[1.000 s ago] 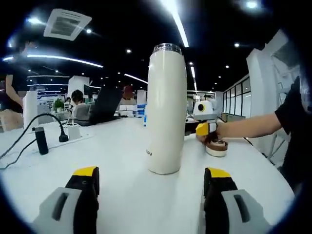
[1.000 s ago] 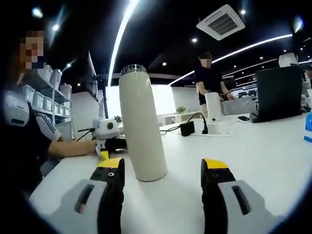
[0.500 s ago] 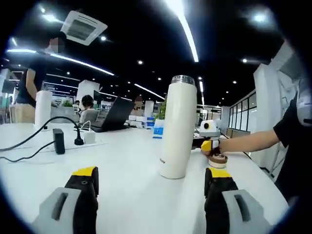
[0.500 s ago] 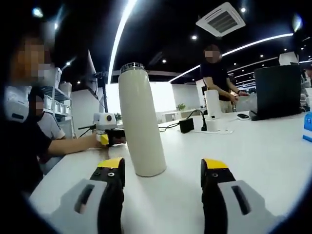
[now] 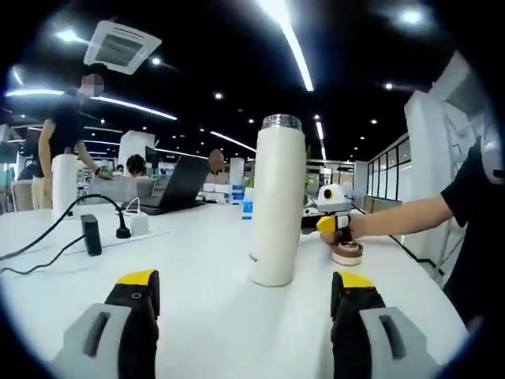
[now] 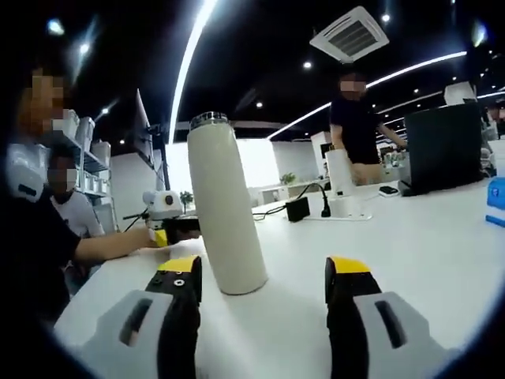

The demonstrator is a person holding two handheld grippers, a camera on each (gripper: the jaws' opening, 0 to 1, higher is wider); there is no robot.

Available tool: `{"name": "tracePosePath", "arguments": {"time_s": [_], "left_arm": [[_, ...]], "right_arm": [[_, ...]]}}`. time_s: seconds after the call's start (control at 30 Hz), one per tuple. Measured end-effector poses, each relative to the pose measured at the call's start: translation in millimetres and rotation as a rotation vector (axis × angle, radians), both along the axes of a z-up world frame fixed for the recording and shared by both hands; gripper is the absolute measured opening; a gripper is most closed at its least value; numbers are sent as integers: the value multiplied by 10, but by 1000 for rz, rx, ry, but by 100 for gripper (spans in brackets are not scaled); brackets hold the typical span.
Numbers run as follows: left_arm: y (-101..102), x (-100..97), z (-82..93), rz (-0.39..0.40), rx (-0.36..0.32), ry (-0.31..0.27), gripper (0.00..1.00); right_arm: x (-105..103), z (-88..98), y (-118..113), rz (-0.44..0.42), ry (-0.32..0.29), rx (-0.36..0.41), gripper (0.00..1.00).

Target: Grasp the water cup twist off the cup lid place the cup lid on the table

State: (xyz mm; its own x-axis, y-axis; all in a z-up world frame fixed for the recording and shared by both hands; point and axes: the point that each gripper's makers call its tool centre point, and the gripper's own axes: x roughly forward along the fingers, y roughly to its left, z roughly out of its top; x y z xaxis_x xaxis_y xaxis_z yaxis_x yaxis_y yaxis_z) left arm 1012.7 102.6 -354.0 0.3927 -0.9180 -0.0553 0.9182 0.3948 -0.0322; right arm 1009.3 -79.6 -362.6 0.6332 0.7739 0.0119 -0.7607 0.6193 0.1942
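Upright on the table (image 5: pixel 197 260), a tall cream water cup (image 5: pixel 277 201) is seen uncapped; its lid (image 5: pixel 347 253) is set beside it. Both hand-held grippers, left (image 5: pixel 245 296) and right (image 6: pixel 264 280), are spread wide, holding nothing.

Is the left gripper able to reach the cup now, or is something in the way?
Probably yes. The left gripper is open, and the cup stands upright on the table ahead of its jaws, with bare tabletop between.

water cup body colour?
Cream-white water cup, with a silver metallic top rim; clearest in the left gripper view.
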Motion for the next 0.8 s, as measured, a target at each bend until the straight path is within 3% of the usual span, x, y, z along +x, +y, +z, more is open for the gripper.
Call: {"name": "tracePosePath", "arguments": {"time_s": [0.07, 0.13, 0.2, 0.3, 0.43, 0.57, 0.8], "left_arm": [[25, -30, 116, -6, -17, -33, 89], [45, -58, 220, -6, -30, 1, 89], [71, -92, 213, -12, 36, 7, 89], [117, -204, 294, -31, 186, 12, 89], [177, -205, 447, -47, 278, -11, 89], [222, -215, 528, -52, 330, -26, 89], [287, -185, 529, -53, 397, -13, 89]], "right_arm": [[-71, 25, 37, 22, -12, -72, 69], [-192, 110, 109, 67, -4, -93, 73], [-243, 204, 137, 85, -15, -105, 75], [-408, 358, 227, 186, 20, -206, 76], [-468, 444, 169, 245, 76, -298, 82], [-590, 418, 119, 281, 73, -433, 84], [-718, 537, 12, 314, 88, -532, 85]]}}
